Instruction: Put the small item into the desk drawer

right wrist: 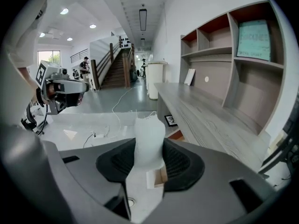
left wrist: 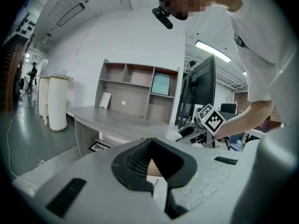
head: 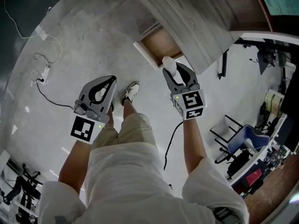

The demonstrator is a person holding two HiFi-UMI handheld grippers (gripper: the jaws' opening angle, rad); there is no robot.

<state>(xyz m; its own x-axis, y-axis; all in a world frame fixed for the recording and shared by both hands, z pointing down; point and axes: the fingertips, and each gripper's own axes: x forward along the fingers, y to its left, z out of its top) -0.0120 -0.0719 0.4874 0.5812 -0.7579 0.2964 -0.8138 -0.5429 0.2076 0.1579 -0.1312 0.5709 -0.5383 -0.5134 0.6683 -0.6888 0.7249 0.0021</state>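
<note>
Small white item: clamped in right gripper, just short of the open drawer.
Jaws part-closed on its soft middle, top protruding, likely for a clean drop; drawer pulled out under desk; left gripper closed, empty, kept aside at left.

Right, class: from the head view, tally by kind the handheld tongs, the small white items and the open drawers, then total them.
Tongs: 2, left tongs and right tongs
Small white item: 1
Open drawer: 1
Total: 4
</note>
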